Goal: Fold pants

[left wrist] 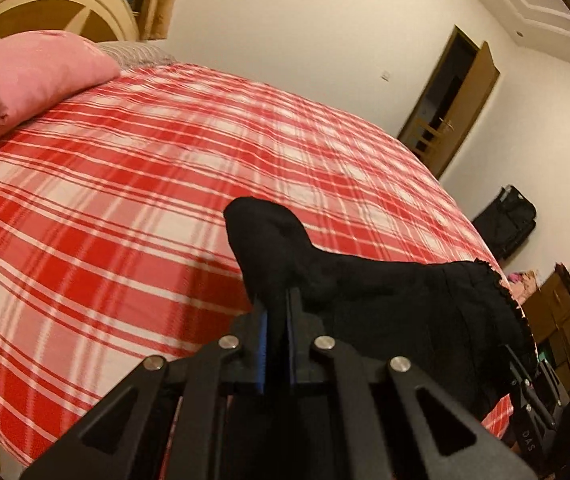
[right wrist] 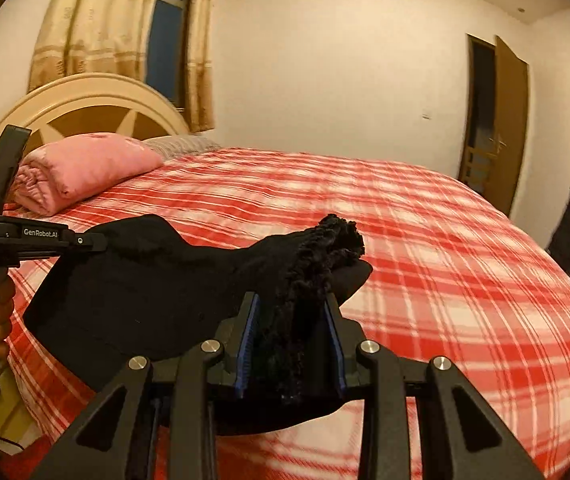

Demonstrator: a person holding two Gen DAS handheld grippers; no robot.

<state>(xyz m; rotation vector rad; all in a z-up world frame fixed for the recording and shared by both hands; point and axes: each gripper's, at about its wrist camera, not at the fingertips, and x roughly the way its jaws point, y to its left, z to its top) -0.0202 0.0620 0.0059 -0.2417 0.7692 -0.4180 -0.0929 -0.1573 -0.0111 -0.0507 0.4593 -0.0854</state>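
You are holding the soft, limp black pants point(right wrist: 157, 280) above the bed point(right wrist: 425, 240), left tool point(left wrist: 279, 300) clenched on plain cloth, right tool point(right wrist: 293, 312) gripping the bunched frilled edge.

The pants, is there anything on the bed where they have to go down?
Nothing visible. Both grippers, left and right, hold the black pants above bare plaid bed. The pink blanket sits far off by the headboard.
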